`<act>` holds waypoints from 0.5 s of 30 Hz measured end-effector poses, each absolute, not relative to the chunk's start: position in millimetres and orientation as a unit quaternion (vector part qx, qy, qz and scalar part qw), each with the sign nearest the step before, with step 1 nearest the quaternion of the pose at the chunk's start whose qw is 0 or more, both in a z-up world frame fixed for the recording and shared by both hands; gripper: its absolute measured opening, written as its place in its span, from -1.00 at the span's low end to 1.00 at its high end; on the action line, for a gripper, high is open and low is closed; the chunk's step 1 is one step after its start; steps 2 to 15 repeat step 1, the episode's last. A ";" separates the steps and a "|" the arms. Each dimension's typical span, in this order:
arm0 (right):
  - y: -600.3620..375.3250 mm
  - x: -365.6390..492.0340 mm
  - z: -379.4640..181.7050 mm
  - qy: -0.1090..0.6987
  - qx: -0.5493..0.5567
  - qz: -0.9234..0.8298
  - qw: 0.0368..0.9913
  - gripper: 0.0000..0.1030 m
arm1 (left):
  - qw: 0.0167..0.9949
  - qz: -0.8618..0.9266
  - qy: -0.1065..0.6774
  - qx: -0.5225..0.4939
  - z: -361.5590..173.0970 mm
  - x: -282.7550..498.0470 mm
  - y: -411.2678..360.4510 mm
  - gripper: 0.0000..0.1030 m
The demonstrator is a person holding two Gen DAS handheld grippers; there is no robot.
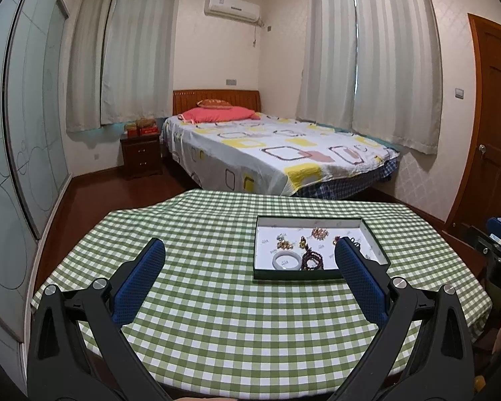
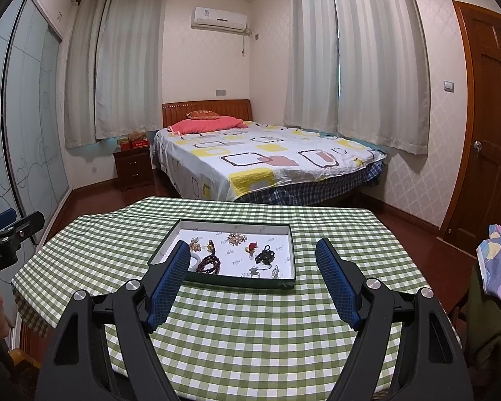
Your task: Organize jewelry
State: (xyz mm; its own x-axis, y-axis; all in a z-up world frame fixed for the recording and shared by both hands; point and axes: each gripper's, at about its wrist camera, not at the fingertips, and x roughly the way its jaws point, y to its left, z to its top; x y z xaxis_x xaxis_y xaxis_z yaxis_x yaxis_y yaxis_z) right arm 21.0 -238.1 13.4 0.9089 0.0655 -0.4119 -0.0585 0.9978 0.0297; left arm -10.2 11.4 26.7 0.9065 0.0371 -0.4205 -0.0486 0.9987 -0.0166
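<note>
A shallow dark-rimmed tray (image 1: 317, 274) with a white floor sits on the green checked table (image 1: 217, 267). In it lie a white bangle (image 1: 286, 262), a dark red bead bracelet (image 1: 312, 261), gold pieces (image 1: 318, 233) and small charms. In the right wrist view the same tray (image 2: 237, 282) also holds a red ring (image 2: 252, 246), a black pendant (image 2: 265, 256) and silver pieces (image 2: 255, 271). My left gripper (image 1: 248, 247) is open and empty, held above the table in front of the tray. My right gripper (image 2: 252, 249) is open and empty, just short of the tray.
A bed (image 1: 277, 153) with a patterned sheet stands beyond the table. A dark nightstand (image 1: 141, 157) is at its left, a glass wardrobe (image 1: 23, 133) on the left wall, a wooden door (image 1: 494, 127) on the right. Folded cloth (image 2: 499, 260) hangs at the right.
</note>
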 end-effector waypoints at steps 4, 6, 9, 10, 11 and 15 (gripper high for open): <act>-238.4 22.5 12.1 0.212 0.009 0.032 0.977 0.45 | 0.976 0.022 0.218 -0.014 25.2 -8.1 11.8 0.92; -238.4 22.5 12.1 0.212 0.009 0.032 0.977 0.45 | 0.976 0.022 0.218 -0.014 25.2 -8.1 11.8 0.92; -238.4 22.5 12.1 0.212 0.009 0.032 0.977 0.45 | 0.976 0.022 0.218 -0.014 25.2 -8.1 11.8 0.92; -238.4 22.5 12.1 0.212 0.009 0.032 0.977 0.45 | 0.976 0.022 0.218 -0.014 25.2 -8.1 11.8 0.92; -238.4 22.5 12.1 0.212 0.009 0.032 0.977 0.45 | 0.976 0.022 0.218 -0.014 25.2 -8.1 11.8 0.92; -238.4 22.5 12.1 0.212 0.009 0.032 0.977 0.45 | 0.976 0.022 0.218 -0.014 25.2 -8.1 11.8 0.92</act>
